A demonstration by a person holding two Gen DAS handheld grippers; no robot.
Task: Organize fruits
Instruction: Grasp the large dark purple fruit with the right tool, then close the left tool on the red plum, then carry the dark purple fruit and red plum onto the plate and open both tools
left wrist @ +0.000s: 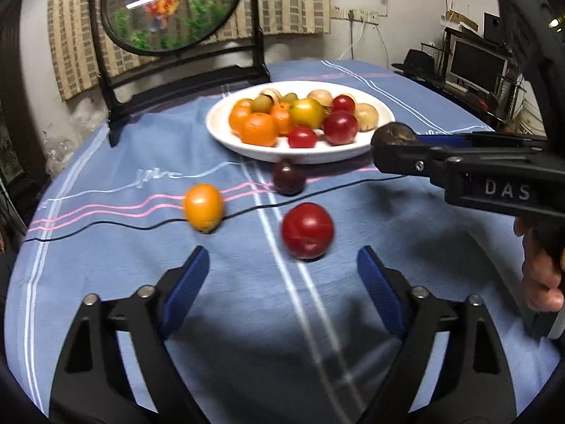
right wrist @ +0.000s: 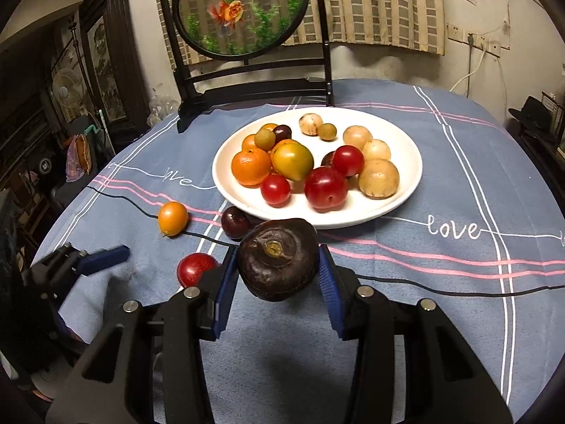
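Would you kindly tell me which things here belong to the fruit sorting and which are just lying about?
Part of the job:
- white plate of fruit
- dark brown fruit in the right claw
- red fruit, orange fruit and dark purple fruit loose on the cloth
- left claw, open

Just lying about:
- goldfish screen
- black cable

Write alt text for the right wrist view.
The right gripper holds a dark brown fruit in its jaws just short of a white plate piled with fruit. An orange fruit, dark plum and red fruit lie loose on the blue tablecloth.
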